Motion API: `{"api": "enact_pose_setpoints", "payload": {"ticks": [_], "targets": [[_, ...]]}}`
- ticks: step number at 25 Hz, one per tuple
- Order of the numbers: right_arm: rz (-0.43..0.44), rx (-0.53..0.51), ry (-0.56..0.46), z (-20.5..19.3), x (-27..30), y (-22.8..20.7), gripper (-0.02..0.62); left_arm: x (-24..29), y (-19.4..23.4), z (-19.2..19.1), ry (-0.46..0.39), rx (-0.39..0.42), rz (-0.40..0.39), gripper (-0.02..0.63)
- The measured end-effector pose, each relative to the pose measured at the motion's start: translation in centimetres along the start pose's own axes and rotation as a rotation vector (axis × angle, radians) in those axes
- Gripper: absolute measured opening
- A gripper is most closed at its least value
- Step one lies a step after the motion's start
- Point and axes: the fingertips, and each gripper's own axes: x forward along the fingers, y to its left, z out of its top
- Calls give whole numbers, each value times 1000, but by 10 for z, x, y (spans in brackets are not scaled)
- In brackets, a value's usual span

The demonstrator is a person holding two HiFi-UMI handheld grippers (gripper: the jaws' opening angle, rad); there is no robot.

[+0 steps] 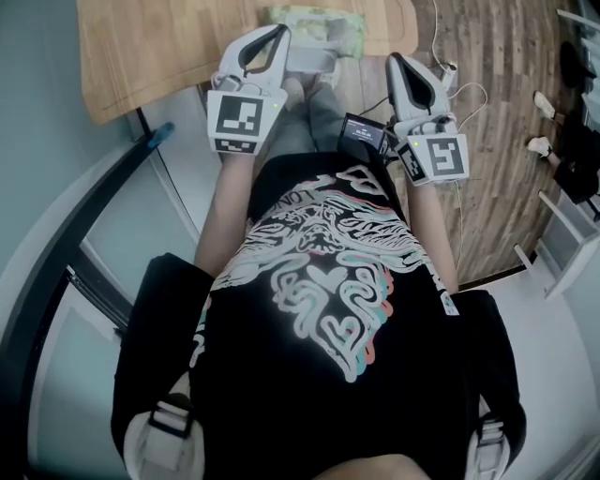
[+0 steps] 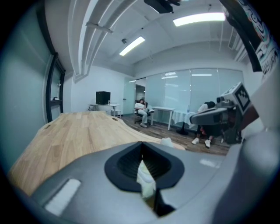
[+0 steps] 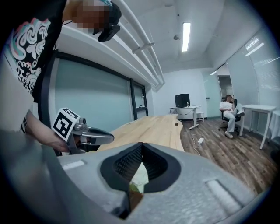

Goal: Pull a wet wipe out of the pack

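shirt: black with a pale swirl print (image 1: pixel 328 281), filling the lower head view, both forearms reaching out past it.
left gripper: (image 1: pixel 279 33) jaws pressed together; tip at the left end of the pack, seemingly touching it.
right gripper: (image 1: pixel 394 60) jaws closed too, tip by the table's edge, just right of the pack and apart from it.
wet wipe pack: (image 1: pixel 323 23) pale green, lying flat on the wooden table (image 1: pixel 169 47), between the two tips.
slit behind left jaws: a pale strip shows there, perhaps a wipe or the pack; cannot tell which.
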Motion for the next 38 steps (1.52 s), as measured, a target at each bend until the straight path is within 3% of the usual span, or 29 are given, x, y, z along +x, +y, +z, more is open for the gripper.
{"api": "enact_pose_setpoints", "payload": {"ticks": [8, 17, 24, 37, 38], "targets": [[31, 11, 9, -6, 12, 2, -2, 12, -5, -7, 28, -5, -28, -12], [138, -108, 58, -13, 36, 29, 0, 26, -14, -11, 70, 37, -84, -12], [228, -273, 135, -27, 50, 57, 0, 38, -35, -34, 187, 113, -141, -12], [252, -272, 228, -55, 82, 56, 5, 56, -40, -56, 302, 112, -255, 38], [252, -270, 238, -59, 84, 54, 39, 58, -42, -57, 309, 119, -266, 40]]}}
